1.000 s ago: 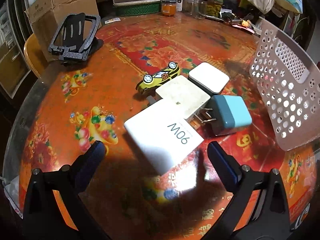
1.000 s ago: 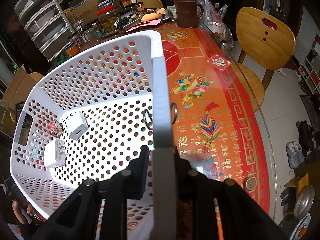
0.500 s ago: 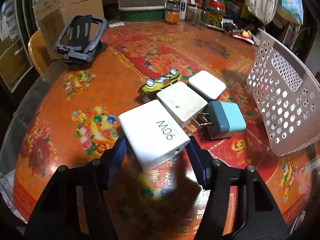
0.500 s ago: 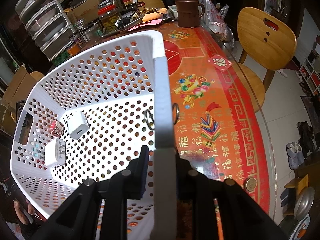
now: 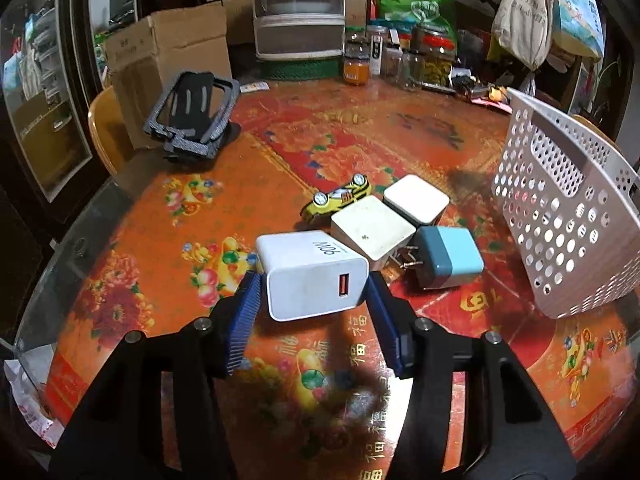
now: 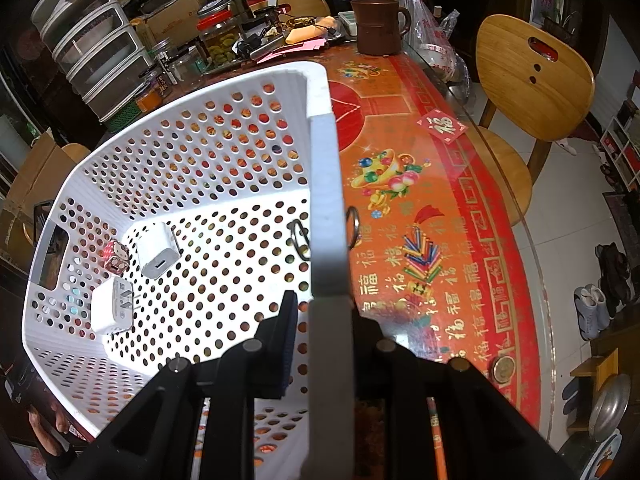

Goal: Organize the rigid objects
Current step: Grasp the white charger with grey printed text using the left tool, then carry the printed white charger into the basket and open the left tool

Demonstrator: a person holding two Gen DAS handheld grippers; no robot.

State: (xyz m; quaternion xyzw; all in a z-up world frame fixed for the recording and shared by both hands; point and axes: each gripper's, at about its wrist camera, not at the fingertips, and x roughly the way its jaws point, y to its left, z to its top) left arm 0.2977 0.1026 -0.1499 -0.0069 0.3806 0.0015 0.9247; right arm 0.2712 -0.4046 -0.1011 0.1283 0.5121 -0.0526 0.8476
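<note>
White charger [image 5: 312, 276]: left tool [image 5: 316, 300] closing on it, pads touching
Basket [image 6: 324, 168]: right tool [image 6: 326, 320] clenched on rim
Next: carry charger toward 3 o'clock, drop in basket

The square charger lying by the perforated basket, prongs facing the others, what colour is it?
Light blue with a darker teal band, on the two-tone square charger; clearest in the left wrist view.

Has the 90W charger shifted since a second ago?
Yes. The 90W charger has tipped up between the closing left gripper, lifting away from the beige charger, which stayed put.
</note>
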